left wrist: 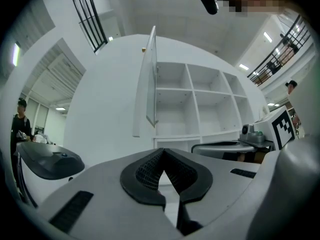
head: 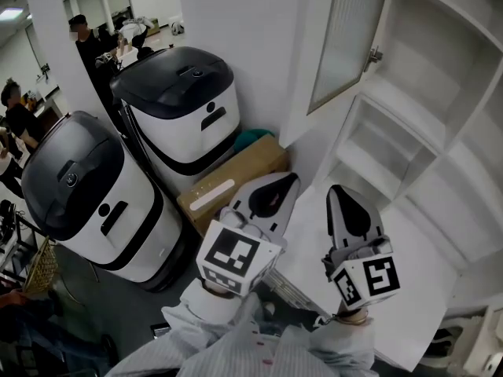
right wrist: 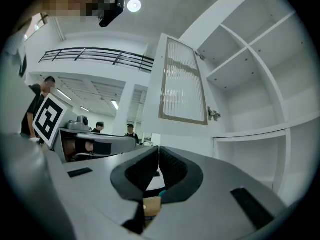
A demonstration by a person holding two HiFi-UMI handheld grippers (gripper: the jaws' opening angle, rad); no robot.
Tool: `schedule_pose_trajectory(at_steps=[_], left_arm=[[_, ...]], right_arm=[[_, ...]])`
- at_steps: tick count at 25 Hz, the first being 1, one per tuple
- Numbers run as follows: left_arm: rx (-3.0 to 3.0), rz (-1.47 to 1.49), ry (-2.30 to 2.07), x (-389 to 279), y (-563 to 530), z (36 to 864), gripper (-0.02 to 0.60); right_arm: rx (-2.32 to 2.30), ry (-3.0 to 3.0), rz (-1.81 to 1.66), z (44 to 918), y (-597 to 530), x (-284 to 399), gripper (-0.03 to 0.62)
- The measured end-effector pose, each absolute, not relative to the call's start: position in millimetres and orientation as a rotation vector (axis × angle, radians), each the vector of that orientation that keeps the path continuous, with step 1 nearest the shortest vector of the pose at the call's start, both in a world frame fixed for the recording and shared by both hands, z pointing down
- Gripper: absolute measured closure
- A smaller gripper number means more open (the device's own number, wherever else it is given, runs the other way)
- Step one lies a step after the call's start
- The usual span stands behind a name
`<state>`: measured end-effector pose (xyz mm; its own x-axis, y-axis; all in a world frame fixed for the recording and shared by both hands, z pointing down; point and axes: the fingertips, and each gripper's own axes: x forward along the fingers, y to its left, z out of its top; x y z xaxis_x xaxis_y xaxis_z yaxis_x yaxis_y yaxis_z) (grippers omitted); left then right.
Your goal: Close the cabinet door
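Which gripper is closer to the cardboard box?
Left. The left gripper sits just right of the cardboard box in the head view; the right gripper is farther right.

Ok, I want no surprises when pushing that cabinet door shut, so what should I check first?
1. Door closed: not ok; the cabinet door stands open.
2. Left gripper empty, jaws together: ok.
3. Right gripper empty, jaws together: ok.
4. Shelves free of anything sticking into the door's path: ok.
5. A gripper touching the door: not ok; both are apart from it.
6. Hinge sound: cannot tell.
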<state>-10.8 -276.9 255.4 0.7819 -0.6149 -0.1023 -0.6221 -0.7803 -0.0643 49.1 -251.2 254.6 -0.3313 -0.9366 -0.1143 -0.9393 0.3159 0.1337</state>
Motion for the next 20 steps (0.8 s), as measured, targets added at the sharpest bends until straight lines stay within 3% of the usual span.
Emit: schedule_pose_trajectory(at_steps=[18,20], left_arm=[[-2.875,0.191,1.054,-43.4,-308.0,229.9,0.566],[-2.887,0.188,1.019,-42.5,-307.9,226.2,0.5]], right_arm=[[-1.746,2.553,0.217,252.2,-291.0,40.4,0.58],[-1.742,2.545,0.201,253.4,-292.8,41.1,0.58]])
